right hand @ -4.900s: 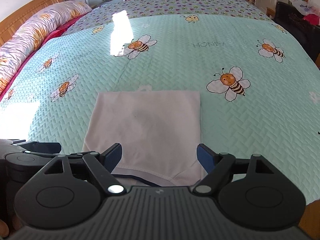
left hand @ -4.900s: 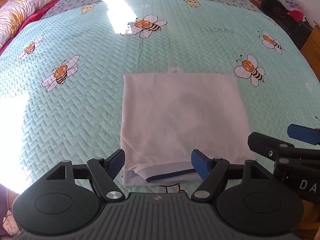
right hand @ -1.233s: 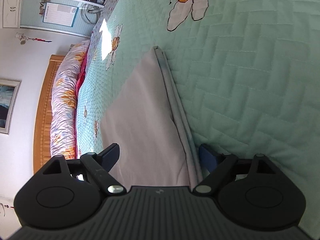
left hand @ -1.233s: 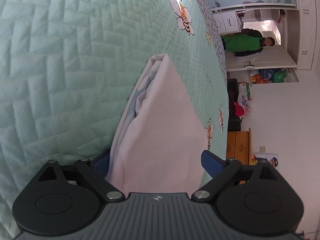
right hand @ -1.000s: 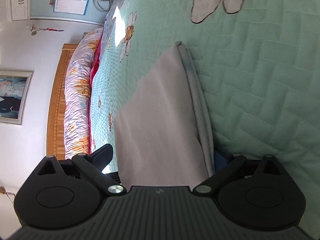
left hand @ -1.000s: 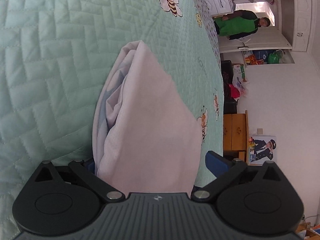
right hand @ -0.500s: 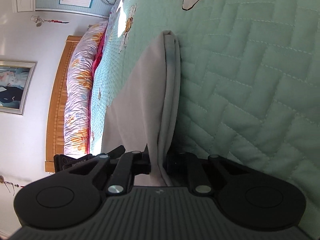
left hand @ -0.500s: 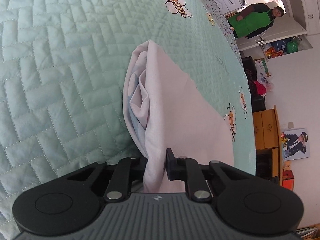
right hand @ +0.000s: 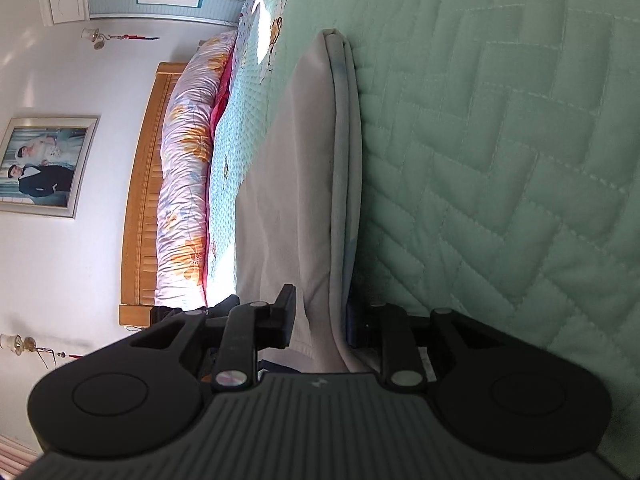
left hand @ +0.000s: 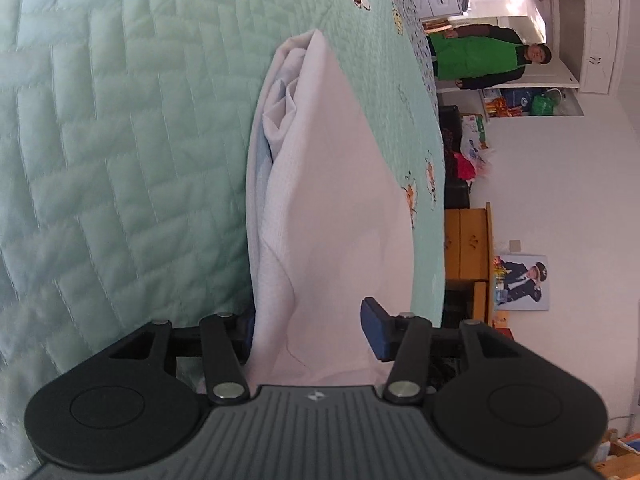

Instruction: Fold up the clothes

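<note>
Left wrist view: the left gripper [left hand: 308, 320] has its jaws opening; half a second ago they were pinched on the shirt [left hand: 332, 216], and now the right pad stands clear of the cloth while the left one is hidden behind the folded edge. The shirt lies folded on the bed [left hand: 120, 140], its edge between the jaws, with loose layers bunched at the far end. Right wrist view: the right gripper [right hand: 320, 320] also has its jaws opening from the earlier pinch, with only a narrow gap; the shirt's stacked edge [right hand: 340, 160] runs between them, and whether the pads touch it cannot be told. The shirt's near end is cut off by both gripper bodies. A person [left hand: 480, 60] stands in the doorway beyond the bed.
</note>
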A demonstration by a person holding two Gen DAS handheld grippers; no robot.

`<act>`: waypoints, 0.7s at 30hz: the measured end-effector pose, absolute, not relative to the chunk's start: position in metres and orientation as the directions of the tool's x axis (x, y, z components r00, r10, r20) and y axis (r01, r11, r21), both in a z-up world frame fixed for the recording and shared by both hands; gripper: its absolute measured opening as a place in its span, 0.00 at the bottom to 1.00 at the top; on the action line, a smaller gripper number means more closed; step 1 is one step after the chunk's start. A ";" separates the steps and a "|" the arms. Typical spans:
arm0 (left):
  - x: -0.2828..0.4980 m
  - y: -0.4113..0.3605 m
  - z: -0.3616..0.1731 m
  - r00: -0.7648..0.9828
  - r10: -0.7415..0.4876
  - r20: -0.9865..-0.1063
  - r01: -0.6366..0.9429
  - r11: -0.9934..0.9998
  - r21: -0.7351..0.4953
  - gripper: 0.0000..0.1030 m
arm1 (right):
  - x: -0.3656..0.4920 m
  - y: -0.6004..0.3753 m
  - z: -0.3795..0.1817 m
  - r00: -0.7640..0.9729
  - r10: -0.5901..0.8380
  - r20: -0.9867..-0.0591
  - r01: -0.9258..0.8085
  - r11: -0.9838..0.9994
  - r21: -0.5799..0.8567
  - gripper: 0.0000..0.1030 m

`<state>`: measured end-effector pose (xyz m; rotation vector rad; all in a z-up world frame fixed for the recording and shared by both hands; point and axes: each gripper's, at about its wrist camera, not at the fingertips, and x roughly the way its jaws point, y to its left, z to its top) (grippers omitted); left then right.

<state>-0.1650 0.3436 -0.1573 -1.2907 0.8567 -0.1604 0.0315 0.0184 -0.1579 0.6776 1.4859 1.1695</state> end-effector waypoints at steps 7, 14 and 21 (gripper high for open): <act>-0.165 0.336 -0.146 0.638 -0.512 -0.575 -0.354 0.468 -0.810 0.19 | 0.027 0.020 -0.150 -0.236 0.855 -0.462 -0.247 0.407 0.879 0.13; -0.165 0.332 -0.120 0.672 -0.468 -0.575 -0.351 0.482 -0.803 0.10 | 0.020 0.003 -0.153 -0.174 0.933 -0.315 -0.094 0.303 0.948 0.11; -0.160 0.319 -0.055 0.722 -0.465 -0.513 -0.260 0.504 -0.823 0.09 | 0.012 -0.031 -0.132 -0.097 0.985 -0.144 -0.036 0.142 0.989 0.11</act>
